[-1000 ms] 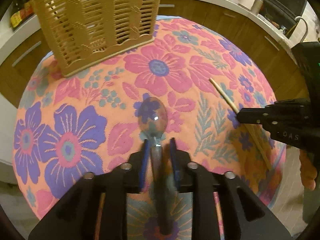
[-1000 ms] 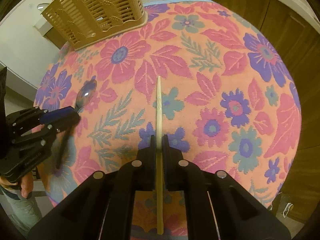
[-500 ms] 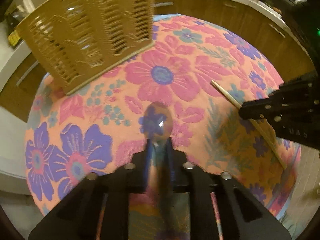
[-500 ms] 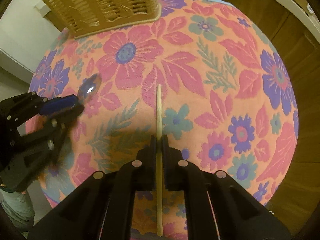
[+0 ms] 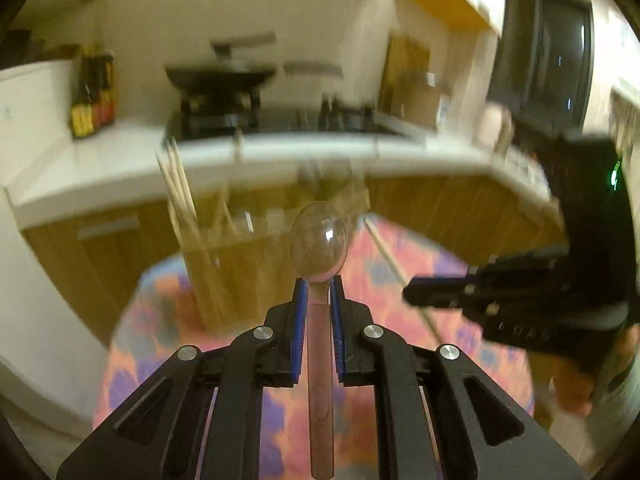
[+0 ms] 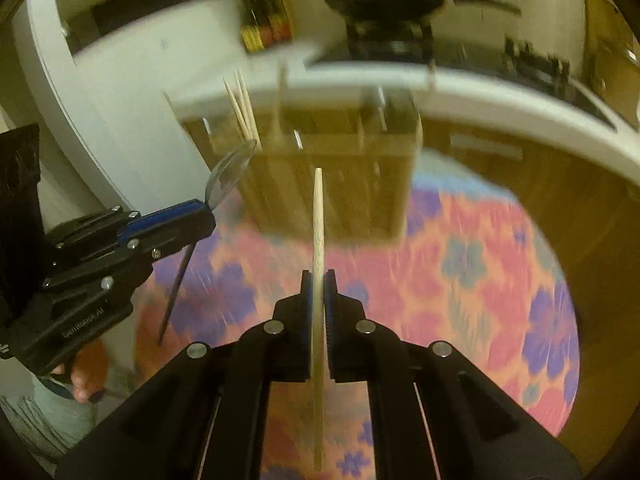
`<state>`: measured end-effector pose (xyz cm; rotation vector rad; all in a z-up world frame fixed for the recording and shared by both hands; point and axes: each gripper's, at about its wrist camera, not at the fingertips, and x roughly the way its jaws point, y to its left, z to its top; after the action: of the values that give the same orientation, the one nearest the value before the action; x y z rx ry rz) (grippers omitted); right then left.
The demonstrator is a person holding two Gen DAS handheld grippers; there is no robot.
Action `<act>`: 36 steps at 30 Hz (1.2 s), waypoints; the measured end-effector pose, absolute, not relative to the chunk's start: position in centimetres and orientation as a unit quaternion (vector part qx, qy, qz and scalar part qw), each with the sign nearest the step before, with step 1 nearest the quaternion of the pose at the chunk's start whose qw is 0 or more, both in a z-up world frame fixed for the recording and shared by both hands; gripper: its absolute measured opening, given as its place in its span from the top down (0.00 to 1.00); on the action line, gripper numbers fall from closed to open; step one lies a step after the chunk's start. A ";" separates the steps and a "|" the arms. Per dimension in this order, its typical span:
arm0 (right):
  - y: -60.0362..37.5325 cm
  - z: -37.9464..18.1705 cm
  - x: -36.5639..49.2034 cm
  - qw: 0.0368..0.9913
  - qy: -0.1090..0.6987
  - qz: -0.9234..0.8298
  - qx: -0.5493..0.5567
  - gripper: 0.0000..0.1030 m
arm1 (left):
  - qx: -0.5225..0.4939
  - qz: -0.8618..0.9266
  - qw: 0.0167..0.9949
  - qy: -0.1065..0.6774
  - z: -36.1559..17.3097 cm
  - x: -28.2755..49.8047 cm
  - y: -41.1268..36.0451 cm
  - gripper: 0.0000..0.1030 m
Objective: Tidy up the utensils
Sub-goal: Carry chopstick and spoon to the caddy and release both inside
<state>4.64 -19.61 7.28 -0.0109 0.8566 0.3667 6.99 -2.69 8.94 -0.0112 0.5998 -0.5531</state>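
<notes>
no writing reads clearly; left gripper [image 5: 319, 286] clamps a shiny metal spoon [image 5: 318, 246], right gripper [image 6: 319, 280] pinches a slim wooden chopstick [image 6: 318, 216], slatted tan caddy [image 6: 320, 176] behind

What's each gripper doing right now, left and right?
Left gripper: closed on the spoon, bowl pointing forward.
Right gripper: closed on the wooden chopstick, tip pointing toward the utensil holder.

Both claws now tilt up off the floral cloth [image 6: 472, 280]: the spoon [image 5: 318, 246] and chopstick [image 6: 318, 240] ride lifted, pointing toward 12 o'clock at the utensil basket [image 6: 332, 184], now blurred with motion.
</notes>
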 end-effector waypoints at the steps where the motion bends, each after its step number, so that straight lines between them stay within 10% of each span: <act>1: -19.5 8.2 5.1 0.899 0.399 0.181 -0.002 0.97 | -0.024 -0.273 0.921 0.278 10.0 7.9 -2.4 0.91; 19: -18.1 15.4 14.8 0.978 0.145 0.133 0.068 0.97 | -0.141 -0.234 0.952 0.139 11.7 19.6 -3.4 0.91; 36: -19.3 12.4 13.3 0.981 0.133 0.114 0.085 0.81 | -0.166 -0.240 0.950 0.110 8.5 18.5 -1.4 0.75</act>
<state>13.31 -19.30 12.38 0.1715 0.2676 0.2289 18.54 -1.41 8.53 -0.3368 0.2237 -0.4880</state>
